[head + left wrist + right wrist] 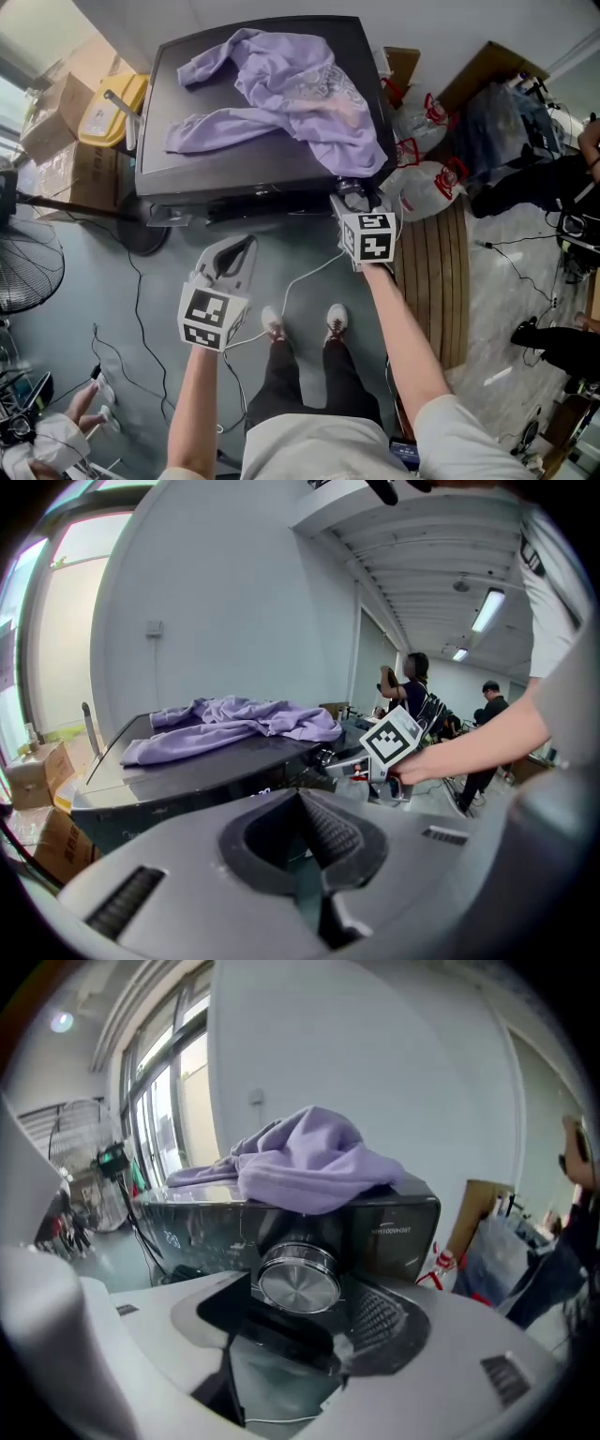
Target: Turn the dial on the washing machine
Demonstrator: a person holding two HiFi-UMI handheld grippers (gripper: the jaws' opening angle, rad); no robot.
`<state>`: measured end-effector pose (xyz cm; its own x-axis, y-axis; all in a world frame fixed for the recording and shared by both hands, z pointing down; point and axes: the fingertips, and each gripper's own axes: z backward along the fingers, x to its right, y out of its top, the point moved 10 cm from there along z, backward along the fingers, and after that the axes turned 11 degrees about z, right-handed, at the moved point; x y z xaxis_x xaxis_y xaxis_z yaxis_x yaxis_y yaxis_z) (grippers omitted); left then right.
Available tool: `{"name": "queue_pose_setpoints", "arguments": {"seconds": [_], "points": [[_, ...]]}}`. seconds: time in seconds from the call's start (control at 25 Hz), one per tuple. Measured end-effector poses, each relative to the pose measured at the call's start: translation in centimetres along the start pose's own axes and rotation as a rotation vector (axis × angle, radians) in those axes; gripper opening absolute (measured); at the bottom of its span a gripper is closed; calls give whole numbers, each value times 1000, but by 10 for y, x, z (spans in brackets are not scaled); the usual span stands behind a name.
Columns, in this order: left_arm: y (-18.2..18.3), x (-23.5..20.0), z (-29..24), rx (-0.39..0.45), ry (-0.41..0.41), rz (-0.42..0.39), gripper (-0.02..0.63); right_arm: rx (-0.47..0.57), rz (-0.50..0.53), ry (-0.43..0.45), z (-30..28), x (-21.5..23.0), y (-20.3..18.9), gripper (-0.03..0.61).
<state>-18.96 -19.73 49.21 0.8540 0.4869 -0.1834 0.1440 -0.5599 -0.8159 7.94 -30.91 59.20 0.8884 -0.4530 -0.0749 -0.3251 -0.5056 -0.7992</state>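
Washing machine (173, 173): a dark cabinet, seen from above in the head view. It stands on the grey floor, far from the person's shoes (336, 321), with its front panel turned to the near side.
Dial (298, 1279): a round knob with a brushed-metal face. It is mounted at the right end of the front panel, just under the right corner of the lid.
Right gripper (358, 197): held against the front right corner of the machine. The jaws are spread wide, one on either side of the dial, and neither pad is seen pressing on it.
Left gripper (246, 246): held nearer and further left, in front of the panel and apart from it. The jaws are narrow, with the tips brought together.
Garment (291, 94): a lilac long-sleeved top, laid loosely across the lid. One fold is draped over the right front corner, directly above the dial.
Boxes (66, 122): cardboard, stacked to the left of the machine.
Fan (23, 272): a wire-guarded head, cut off by the left edge of the head view.
Bags (427, 183): white with red ties, grouped on the floor just right of the machine.
Slatted board (441, 281): wooden, laid on the floor to the right of the person.
Cable (300, 277): a white lead, run across the floor between the two grippers.
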Motion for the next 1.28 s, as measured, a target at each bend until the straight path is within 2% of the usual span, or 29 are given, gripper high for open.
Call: {"name": "queue_pose_setpoints", "arguments": {"seconds": [0.16,0.28,0.4,0.48,0.68,0.88,1.08,1.28], "points": [[-3,1,4,2,19,-44,9,-21,178,-94,0,-10,3,308],[-7,0,6,3,23,-43,9,-49,219,-120,-2,-15,2,307],[-5,2,6,14,14,-55,9,-52,126,-97,-5,-11,-3,291],[-5,4,5,17,9,-73,9,-32,39,-54,-5,-5,-6,287],[-4,7,3,16,5,-82,9,-9,-86,36,-5,4,-9,287],[-3,9,1,12,-2,-90,9,21,-267,124,-5,12,-15,287],[-5,8,-1,10,-1,-83,9,46,-365,181,-7,17,-18,287],[-7,6,-1,16,9,-59,9,55,-536,261,-9,23,-23,287]]}}
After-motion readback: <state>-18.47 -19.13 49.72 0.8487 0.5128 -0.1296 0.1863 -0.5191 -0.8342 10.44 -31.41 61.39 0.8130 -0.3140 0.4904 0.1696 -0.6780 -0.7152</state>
